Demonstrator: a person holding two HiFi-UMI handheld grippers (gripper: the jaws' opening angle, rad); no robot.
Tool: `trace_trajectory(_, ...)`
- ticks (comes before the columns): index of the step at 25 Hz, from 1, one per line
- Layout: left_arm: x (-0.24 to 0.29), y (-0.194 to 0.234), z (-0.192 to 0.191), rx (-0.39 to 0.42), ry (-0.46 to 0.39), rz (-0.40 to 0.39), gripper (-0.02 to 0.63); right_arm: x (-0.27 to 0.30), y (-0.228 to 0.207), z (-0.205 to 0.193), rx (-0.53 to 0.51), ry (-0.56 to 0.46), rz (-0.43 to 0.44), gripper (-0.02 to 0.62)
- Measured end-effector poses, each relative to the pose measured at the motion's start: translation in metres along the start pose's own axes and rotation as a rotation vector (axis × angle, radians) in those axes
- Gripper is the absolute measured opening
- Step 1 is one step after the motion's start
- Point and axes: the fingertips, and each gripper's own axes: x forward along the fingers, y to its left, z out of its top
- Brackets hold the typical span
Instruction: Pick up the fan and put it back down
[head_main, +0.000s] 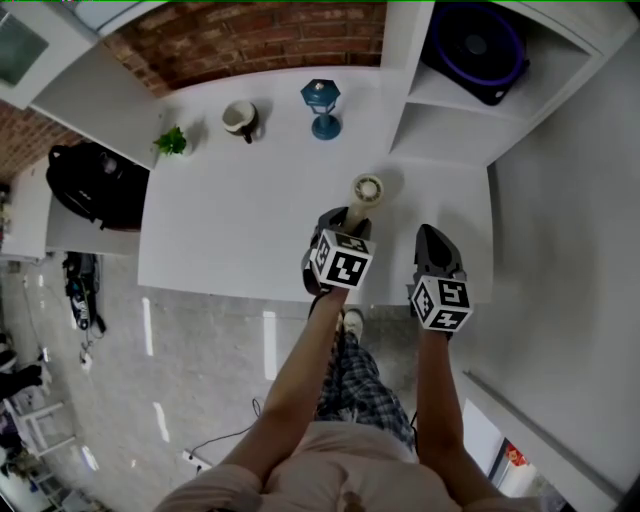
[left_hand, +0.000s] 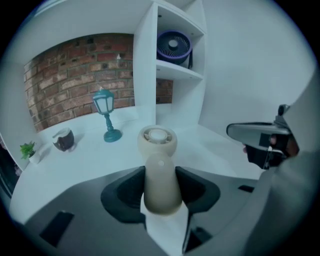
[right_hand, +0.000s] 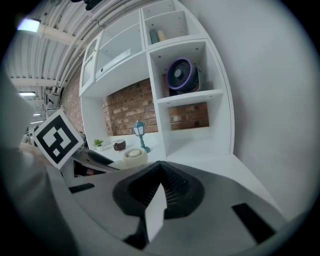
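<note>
A small beige hand fan (head_main: 366, 189) is held by its handle in my left gripper (head_main: 343, 224), over the front middle of the white table (head_main: 230, 230). In the left gripper view the dark pads (left_hand: 129, 189) press on both sides of the fan's handle (left_hand: 160, 180). Its round head points away from me and seems to hang just above the tabletop. My right gripper (head_main: 436, 242) hovers to the right of the fan, apart from it. In the right gripper view its jaws (right_hand: 159, 192) are shut with nothing between them, and the fan's head (right_hand: 135, 156) shows at the left.
At the back of the table stand a teal lantern lamp (head_main: 321, 106), a mug (head_main: 240, 119) and a small green plant (head_main: 172, 141). A white shelf unit (head_main: 440, 110) at the right back holds a purple-rimmed fan (head_main: 475, 45). A black bag (head_main: 90, 185) lies left of the table.
</note>
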Motion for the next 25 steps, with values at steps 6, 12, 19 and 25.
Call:
trace_trajectory(6,-0.065,0.024,0.056,-0.013,-0.227,0.054,0.206,-0.018,0.010,0.040,-0.016,-0.072,0.000,0.017)
trace_trajectory(12,-0.150,0.043,0.101,-0.010,-0.464,0.123,0.206,-0.045,0.020,0.091,-0.037,-0.194,-0.003,0.017)
trace_trajectory(19,-0.220,0.048,0.123,0.005,-0.614,0.184,0.206,-0.074,0.032,0.135,-0.059,-0.301,0.001,0.015)
trace_trajectory(25,-0.217,0.050,0.119,-0.012,-0.588,0.188,0.206,-0.071,0.037,0.136,-0.064,-0.295,0.010,0.017)
